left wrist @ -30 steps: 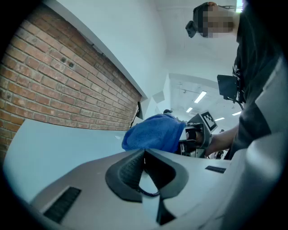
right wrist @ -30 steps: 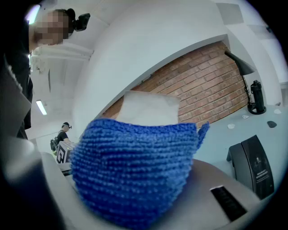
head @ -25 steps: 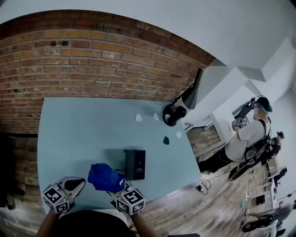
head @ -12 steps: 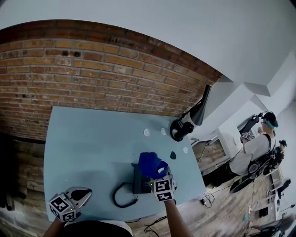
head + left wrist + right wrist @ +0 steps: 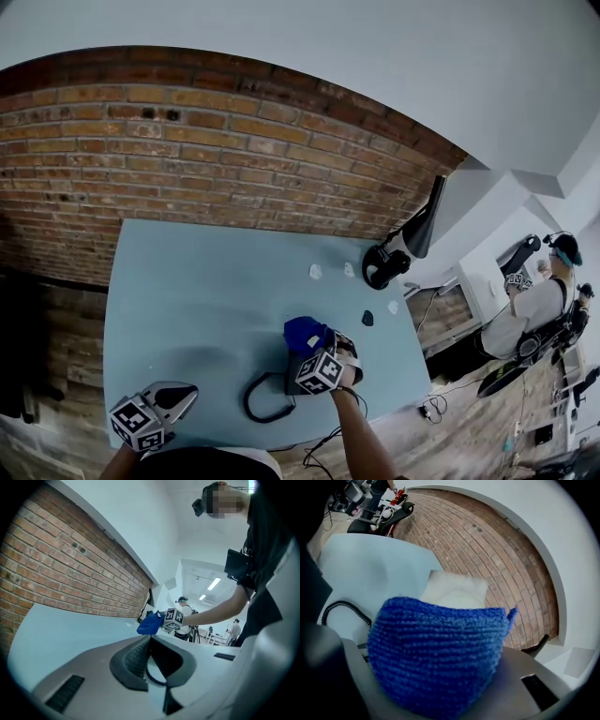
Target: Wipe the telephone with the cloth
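Observation:
My right gripper (image 5: pixel 317 345) is shut on a bunched blue cloth (image 5: pixel 303 330) and presses it down on the dark telephone (image 5: pixel 290 364), which is mostly hidden under them. The phone's black coiled cord (image 5: pixel 263 407) loops out to the left. In the right gripper view the cloth (image 5: pixel 436 653) fills the space between the jaws, with the cord (image 5: pixel 341 605) at the left. My left gripper (image 5: pixel 184 394) hovers at the table's front left, apart from the phone. Its tips (image 5: pixel 150 638) meet and hold nothing. It looks toward the cloth (image 5: pixel 150 624).
The light blue table (image 5: pixel 187 300) stands against a brick wall (image 5: pixel 187 150). A black desk lamp (image 5: pixel 405 246) is at its far right corner. Small white scraps (image 5: pixel 316 272) and a dark bit (image 5: pixel 367 319) lie near it. A person (image 5: pixel 539 309) stands off to the right.
My right gripper carried the cloth from the front edge beside the left gripper out to the right and set it on the telephone. The left gripper stayed low at the front.

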{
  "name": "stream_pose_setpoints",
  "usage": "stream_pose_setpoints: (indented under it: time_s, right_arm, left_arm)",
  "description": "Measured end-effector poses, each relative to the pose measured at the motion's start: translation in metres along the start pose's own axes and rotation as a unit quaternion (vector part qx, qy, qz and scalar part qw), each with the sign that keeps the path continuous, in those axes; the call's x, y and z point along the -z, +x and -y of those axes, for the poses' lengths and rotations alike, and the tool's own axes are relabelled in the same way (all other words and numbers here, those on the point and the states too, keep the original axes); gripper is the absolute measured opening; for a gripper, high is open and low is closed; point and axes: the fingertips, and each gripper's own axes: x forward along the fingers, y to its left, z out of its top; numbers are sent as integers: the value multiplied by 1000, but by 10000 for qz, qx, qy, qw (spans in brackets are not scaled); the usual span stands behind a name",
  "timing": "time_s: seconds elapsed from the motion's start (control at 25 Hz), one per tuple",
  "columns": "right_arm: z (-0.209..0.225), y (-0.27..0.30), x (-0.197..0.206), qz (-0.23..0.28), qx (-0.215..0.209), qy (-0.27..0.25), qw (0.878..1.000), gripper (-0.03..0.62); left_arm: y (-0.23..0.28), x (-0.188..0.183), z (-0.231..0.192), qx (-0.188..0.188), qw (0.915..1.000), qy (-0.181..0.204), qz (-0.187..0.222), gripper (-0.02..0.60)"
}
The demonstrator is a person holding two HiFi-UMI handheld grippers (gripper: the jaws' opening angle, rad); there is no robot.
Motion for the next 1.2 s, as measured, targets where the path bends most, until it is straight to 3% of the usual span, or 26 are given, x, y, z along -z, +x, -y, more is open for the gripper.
stream_pose_setpoints:
  time_s: [0.28, 0.48, 0.76, 1.2]
  right_arm:
    - [-54, 21, 3, -101, -707, 325, 9969, 94]
    - [-61, 21, 5, -86, -695, 572, 9959, 85]
    - [-78, 20, 4, 55, -725, 302, 9969, 71]
    - [-96, 10, 9, 127, -893, 514, 9946, 67]
  left_arm:
    - [-8, 6, -5, -92, 9998, -97, -138, 26]
    - [-3, 4, -1, 8, 9997, -78, -228, 26]
    - [10, 14, 8, 121, 9996, -50, -255, 26]
    - [14, 19, 12, 175, 9995, -71, -268, 26]
